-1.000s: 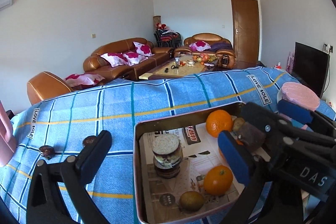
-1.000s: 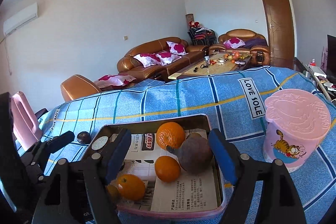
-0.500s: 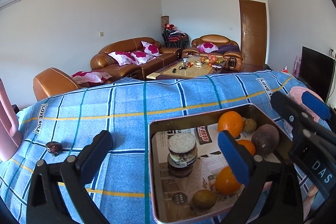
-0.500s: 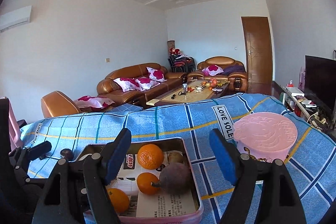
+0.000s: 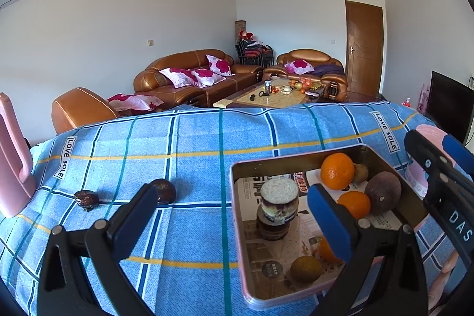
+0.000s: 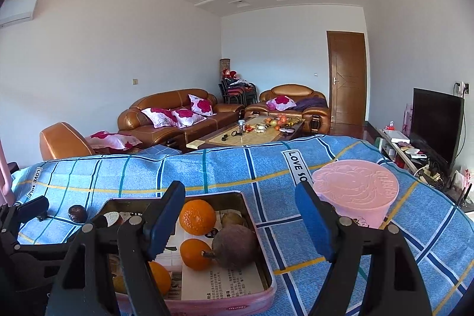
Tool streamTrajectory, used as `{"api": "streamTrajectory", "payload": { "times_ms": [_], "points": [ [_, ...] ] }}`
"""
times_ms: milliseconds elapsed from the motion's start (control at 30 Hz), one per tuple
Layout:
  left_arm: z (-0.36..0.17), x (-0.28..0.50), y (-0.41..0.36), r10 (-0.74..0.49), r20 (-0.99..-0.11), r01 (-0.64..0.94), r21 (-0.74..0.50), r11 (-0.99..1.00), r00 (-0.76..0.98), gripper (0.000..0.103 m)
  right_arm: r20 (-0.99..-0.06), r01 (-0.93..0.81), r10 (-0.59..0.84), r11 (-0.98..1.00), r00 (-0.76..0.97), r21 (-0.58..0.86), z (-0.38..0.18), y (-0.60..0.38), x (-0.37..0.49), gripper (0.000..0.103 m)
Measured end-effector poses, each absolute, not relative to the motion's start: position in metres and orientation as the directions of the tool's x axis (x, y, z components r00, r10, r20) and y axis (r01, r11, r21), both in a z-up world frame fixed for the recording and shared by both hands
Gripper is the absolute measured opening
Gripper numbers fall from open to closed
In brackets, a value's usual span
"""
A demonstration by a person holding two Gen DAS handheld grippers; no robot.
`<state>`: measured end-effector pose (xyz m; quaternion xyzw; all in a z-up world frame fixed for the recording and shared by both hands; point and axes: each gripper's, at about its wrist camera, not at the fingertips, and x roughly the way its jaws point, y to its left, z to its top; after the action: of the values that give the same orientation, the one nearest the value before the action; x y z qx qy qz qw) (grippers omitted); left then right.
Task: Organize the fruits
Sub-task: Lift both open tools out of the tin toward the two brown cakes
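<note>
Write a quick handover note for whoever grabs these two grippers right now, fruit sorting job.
Left gripper: open, empty, above the cloth left of the tray.
Right gripper: open, empty, over the tray's right side.
In tray: three oranges, a purple-brown fruit, small brownish fruits and a stack of small jars.
Left: two dark fruits lie on the cloth left of the tray; probably fetch those next.

- left gripper (image 5: 231,215): jaws spread wide, nothing between them, blue pads facing inward, held level and pointing forward
- right gripper (image 6: 241,218): jaws wide apart, empty, pointing forward, raised and tilted slightly down
- right gripper also seen in left wrist view at the right edge, black arm with blue pad
- left gripper also seen in right wrist view, low at the left edge
- no hands visible
</note>
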<state>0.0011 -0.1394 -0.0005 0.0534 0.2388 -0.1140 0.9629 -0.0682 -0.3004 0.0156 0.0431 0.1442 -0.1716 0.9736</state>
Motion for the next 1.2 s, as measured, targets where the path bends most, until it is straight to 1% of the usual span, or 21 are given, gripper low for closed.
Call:
{"api": "streamTrajectory", "payload": {
  "times_ms": [533,833,1200],
  "points": [
    [-0.001,-0.001,-0.100,-0.154,-0.475,0.193,0.034,0.981,0.866,0.103,-0.356,0.365,-0.322,0.929,0.878,0.060,0.012,-0.274,-0.071,0.078],
    [-0.002,0.004,-0.073,-0.117,-0.484,0.151,0.031,0.988,0.867,0.103,-0.375,0.335,-0.288,0.940,0.881,0.064,0.010,-0.244,-0.060,0.078],
    [-0.003,0.016,-0.021,-0.057,-0.498,0.075,0.017,0.997,0.865,0.103,-0.384,0.276,-0.235,0.960,0.893,0.055,0.010,-0.193,-0.043,0.078]
  ]
}}
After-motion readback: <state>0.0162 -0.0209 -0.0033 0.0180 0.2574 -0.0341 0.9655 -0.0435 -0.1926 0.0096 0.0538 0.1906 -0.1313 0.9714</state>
